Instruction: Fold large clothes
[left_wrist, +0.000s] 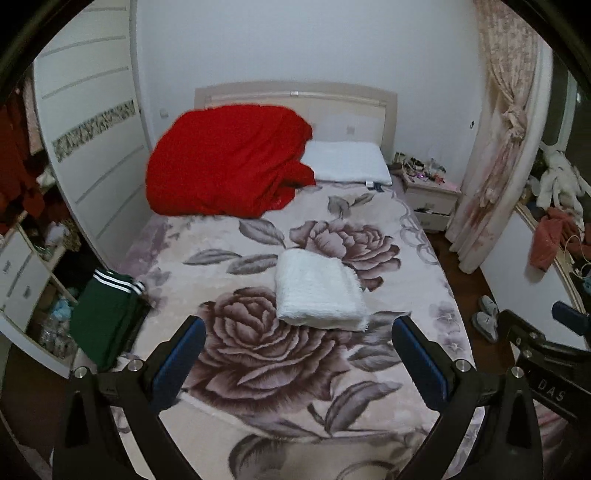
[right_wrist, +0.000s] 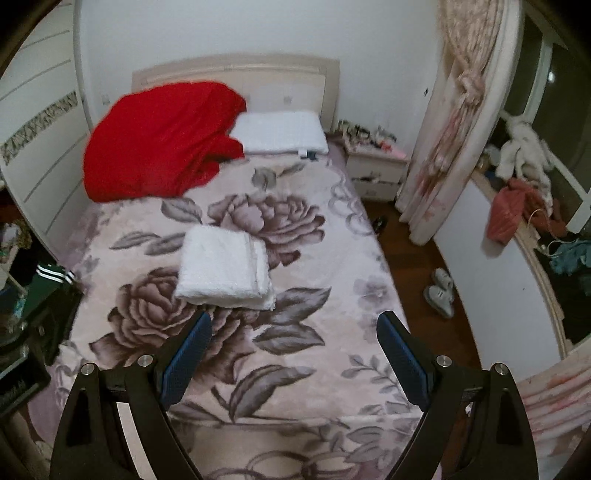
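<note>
**Entry: folded white item on bed; green garment pending**

White bundle is laid folded mid-bed, at 12 o'clock from both grippers. Left gripper and right gripper are held above the bed, fingers apart, nothing gripped. Green garment is draped at 9 o'clock, on the bed edge. Judged next: it should be pinched at two corners and spread flat before folding.

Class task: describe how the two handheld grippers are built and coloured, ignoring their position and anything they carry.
Both the left gripper and the right gripper have matte black angular frames with triangular cut-outs and round silver bolts. Their fingers are flat and lined with blue textured pads. The left wrist view shows white "DAS" lettering on the other gripper's body. No cables or sleeves show.
</note>
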